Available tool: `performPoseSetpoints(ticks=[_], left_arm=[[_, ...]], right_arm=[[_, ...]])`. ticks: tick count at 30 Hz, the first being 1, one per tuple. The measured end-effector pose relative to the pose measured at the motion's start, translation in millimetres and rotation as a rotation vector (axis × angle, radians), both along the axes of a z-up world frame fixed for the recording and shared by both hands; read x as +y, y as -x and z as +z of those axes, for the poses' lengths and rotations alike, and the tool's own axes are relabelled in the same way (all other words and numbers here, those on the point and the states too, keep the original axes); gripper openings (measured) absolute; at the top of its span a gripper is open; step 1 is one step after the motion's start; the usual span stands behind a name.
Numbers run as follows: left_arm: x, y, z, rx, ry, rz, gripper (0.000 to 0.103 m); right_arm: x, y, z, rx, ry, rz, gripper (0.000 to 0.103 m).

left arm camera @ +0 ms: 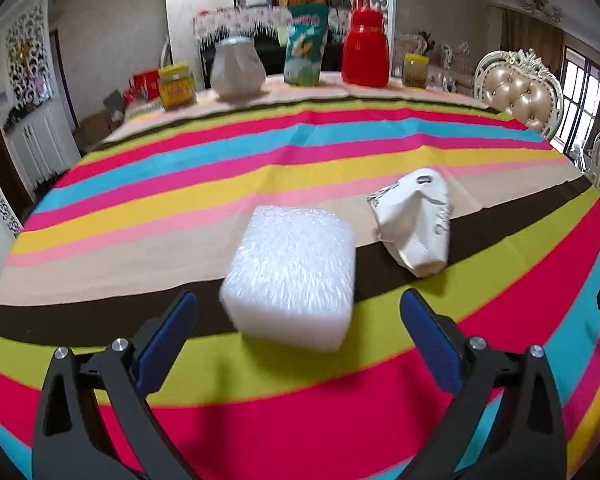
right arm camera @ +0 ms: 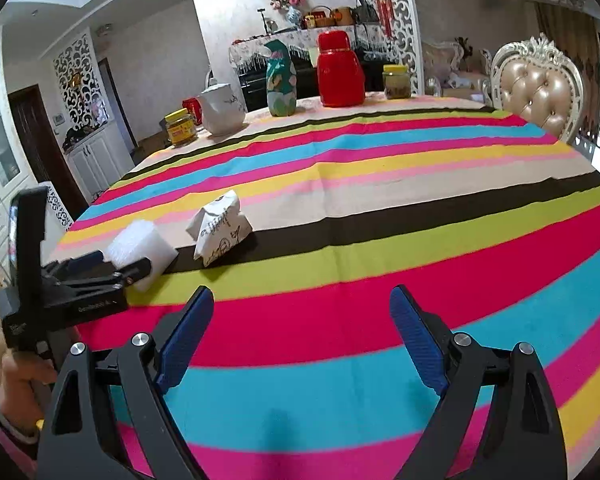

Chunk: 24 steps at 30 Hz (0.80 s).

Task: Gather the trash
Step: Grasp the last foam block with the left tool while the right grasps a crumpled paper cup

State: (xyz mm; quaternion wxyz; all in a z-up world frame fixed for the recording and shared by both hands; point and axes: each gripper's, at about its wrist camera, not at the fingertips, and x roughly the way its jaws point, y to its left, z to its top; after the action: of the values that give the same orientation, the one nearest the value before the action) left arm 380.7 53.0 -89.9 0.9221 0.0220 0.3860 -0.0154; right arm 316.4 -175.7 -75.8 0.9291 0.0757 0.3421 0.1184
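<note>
Both hand-held grippers (left [left arm camera: 298, 312], right [right arm camera: 302, 308]) gape near a bubbly foam block [left arm camera: 290, 276].

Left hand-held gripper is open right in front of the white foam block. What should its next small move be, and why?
Probably ease the left hand-held gripper forward, then close. The foam block lies centred just ahead of its open jaws, not yet gripped.

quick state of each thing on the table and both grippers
left gripper: open, at the foam block
right gripper: open, holding nothing
foam block: on the tablecloth, not gripped
crumpled paper bag: lying crushed beside the block
red flask: upright, lid on
</note>
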Motion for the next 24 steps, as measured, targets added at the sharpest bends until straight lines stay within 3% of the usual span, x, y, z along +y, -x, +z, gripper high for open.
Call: performPoseSetpoints(ticks=[3,4,5,6,10,14,17,19,24], left_arm=[[-1.3,-18.9,-5.6,0.04,0.031,-0.006,0.097],[0.8,-22.2,-6.1,0.044,0.039,-0.003,0.091],[6.5,-24.7,-7.1,0.055,0.072,-0.015,0.064],[9.9,-25.6,-8.3,0.073,0.093,-0.024,0.062],[22.2,-2.7,4.3,0.026,0.087,0.021,0.061],[43.0,37.2,26.5,-0.059,0.077,0.143,0.061],[56.1,62.3,33.1,-0.137,0.12,0.202,0.062],[54.7,72.0,33.9,-0.207,0.106,0.196,0.062],[55.6,70.0,39.4,-0.218,0.137,0.134,0.062]], right_arm=[[4.7,-15.4,-6.0,0.023,-0.016,0.0,0.085],[5.6,-17.8,-8.5,0.03,-0.023,0.003,0.085],[8.6,-22.3,-10.5,0.037,-0.027,0.008,0.085],[14.5,-28.2,-12.7,0.043,-0.024,0.015,0.085],[38.7,-48.8,-20.0,0.071,-0.023,0.046,0.085],[72.1,-73.4,-25.3,0.095,-0.034,0.076,0.085],[94.5,-87.6,-28.7,0.11,-0.021,0.073,0.085],[111.7,-100.7,-30.5,0.128,-0.006,0.062,0.085],[139.4,-120.0,-34.1,0.151,0.046,0.018,0.085]])
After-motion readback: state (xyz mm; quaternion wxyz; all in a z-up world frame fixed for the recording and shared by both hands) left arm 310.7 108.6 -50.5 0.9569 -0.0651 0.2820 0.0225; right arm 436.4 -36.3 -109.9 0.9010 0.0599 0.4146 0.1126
